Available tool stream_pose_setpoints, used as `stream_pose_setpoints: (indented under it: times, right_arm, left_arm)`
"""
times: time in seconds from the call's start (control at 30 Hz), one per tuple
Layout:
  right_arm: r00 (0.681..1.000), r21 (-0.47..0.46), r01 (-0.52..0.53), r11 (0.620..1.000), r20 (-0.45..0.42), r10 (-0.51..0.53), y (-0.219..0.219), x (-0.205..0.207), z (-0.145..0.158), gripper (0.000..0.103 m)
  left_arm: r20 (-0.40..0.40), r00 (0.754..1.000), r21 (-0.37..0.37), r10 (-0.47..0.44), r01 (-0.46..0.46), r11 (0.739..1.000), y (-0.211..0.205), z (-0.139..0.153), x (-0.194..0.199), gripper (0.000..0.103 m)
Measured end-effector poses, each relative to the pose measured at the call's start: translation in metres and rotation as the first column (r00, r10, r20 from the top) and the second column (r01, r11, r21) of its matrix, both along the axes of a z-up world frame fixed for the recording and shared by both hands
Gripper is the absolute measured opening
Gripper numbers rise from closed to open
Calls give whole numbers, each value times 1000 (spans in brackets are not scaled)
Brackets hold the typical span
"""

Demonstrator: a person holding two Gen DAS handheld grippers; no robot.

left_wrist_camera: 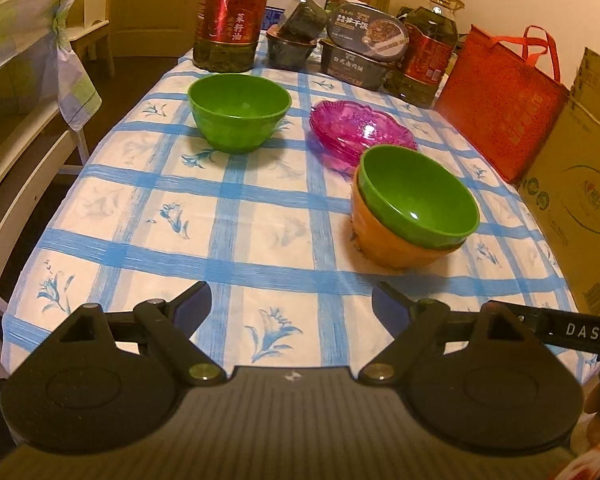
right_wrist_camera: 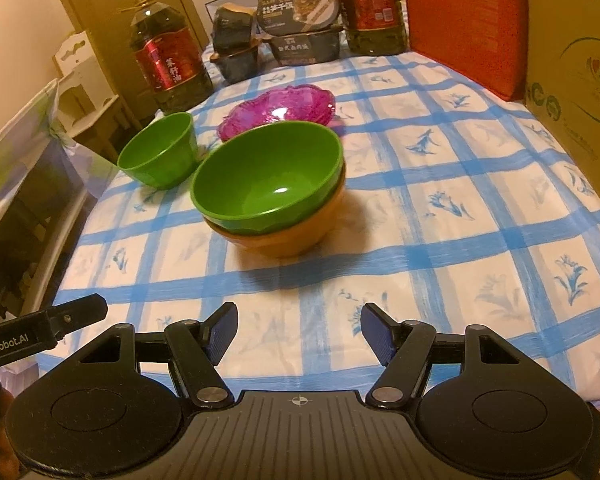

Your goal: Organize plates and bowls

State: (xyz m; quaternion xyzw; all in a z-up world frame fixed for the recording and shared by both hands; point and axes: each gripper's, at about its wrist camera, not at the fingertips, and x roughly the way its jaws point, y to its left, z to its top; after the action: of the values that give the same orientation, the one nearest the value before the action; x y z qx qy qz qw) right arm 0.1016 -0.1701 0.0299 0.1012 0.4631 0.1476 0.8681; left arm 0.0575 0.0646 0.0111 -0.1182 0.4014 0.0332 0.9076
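Note:
A green bowl (left_wrist_camera: pixel 418 196) sits nested in an orange bowl (left_wrist_camera: pixel 388 244) on the blue-checked tablecloth; the pair also shows in the right wrist view, green (right_wrist_camera: pixel 268 180) over orange (right_wrist_camera: pixel 292 236). A second green bowl (left_wrist_camera: pixel 239 111) (right_wrist_camera: pixel 158 156) stands alone to the left. A pink glass plate (left_wrist_camera: pixel 362 130) (right_wrist_camera: pixel 280 110) lies behind the stack. My left gripper (left_wrist_camera: pixel 292 304) is open and empty above the near table edge. My right gripper (right_wrist_camera: pixel 298 330) is open and empty, in front of the stacked bowls.
Two large oil bottles (left_wrist_camera: pixel 231 16) (left_wrist_camera: pixel 424 56), dark food boxes (left_wrist_camera: pixel 366 46) and a dark tub (left_wrist_camera: pixel 290 52) line the far edge. A red bag (left_wrist_camera: pixel 500 100) and cardboard boxes (left_wrist_camera: pixel 580 200) stand along the right side. A chair (left_wrist_camera: pixel 28 60) is at left.

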Motion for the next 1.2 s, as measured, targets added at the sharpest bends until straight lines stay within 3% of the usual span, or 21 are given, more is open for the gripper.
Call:
stream_pose_setpoints:
  times: [0.63,0.93,1.2]
  right_arm:
    - [986,2,-160,987,54,160,82,38,20,68]
    - [972,9,-202,979,122,200,136,88,31,68]
    - [977,8,-177,984,118,175,162,155,18,68]
  left_arm:
    - [27,989,-55,149,-147,988,84,12,22,88]
    - [43,981,-87,189,-185,979,122,17,63,88]
    - [34,979,-124,203,-198,972,148,3,119,88]
